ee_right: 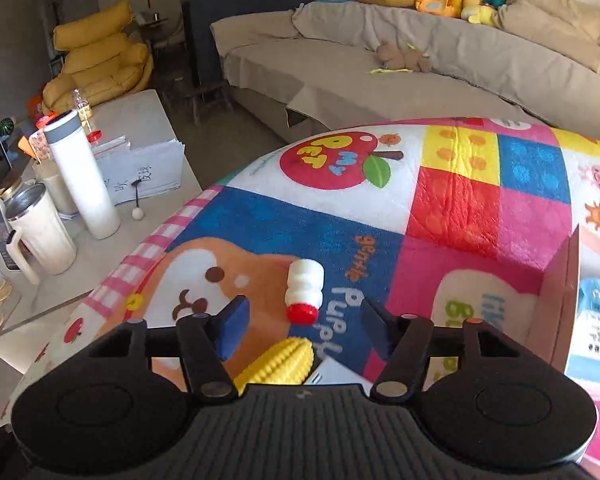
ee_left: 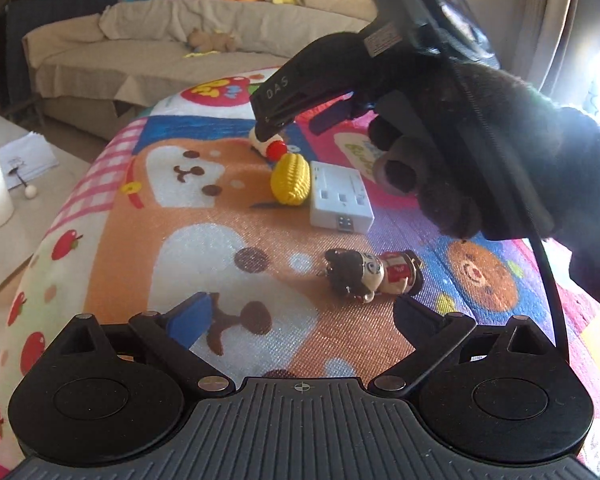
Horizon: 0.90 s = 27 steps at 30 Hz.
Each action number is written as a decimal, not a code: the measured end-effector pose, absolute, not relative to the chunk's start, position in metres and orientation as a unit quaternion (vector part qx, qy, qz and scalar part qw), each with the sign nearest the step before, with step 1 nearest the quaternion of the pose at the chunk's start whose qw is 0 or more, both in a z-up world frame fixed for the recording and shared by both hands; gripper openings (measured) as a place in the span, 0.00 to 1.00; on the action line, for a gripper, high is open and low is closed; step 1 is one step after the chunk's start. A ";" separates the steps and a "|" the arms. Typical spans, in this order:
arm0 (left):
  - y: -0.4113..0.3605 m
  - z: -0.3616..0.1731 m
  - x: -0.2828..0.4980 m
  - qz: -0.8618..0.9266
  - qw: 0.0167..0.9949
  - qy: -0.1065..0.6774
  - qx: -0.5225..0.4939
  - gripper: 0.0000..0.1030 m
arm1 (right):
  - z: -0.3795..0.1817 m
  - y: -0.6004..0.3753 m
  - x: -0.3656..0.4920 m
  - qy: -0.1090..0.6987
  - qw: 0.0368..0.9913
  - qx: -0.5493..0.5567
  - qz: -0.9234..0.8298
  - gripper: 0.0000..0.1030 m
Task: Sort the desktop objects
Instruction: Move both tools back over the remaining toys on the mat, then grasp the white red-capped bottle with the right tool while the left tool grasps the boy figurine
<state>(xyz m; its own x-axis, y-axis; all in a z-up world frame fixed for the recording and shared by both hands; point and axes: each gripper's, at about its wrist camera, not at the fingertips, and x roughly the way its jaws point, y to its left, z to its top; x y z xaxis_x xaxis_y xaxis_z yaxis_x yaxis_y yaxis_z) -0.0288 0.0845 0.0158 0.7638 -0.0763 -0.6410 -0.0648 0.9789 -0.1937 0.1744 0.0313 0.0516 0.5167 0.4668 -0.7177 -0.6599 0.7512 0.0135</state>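
Glossy plastic corn (ee_left: 290,179), fuzzy cloth mat (ee_left: 140,216)

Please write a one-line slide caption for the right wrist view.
Open right gripper poised over a small white bottle lying beside toy corn on a cartoon blanket.

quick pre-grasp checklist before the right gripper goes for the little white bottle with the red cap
1. Right gripper open: ok, the jaws stand wide apart with nothing between them.
2. White bottle lined up: ok, it lies on its side just ahead, roughly between the fingertips, red cap toward the camera.
3. Bottle free of neighbours: not ok, the yellow toy corn lies very close to the cap; touching or not, cannot tell.
4. Left gripper out of the way: ok, it is open, near the doll figurine, away from the bottle.
5. Drop-off spot: cannot tell, only an edge of the cardboard box shows at right.
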 end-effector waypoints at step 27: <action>0.034 0.014 -0.003 -0.027 0.928 0.367 -0.051 0.98 | 0.046 -0.164 0.050 0.405 0.861 -0.145 0.272 0.22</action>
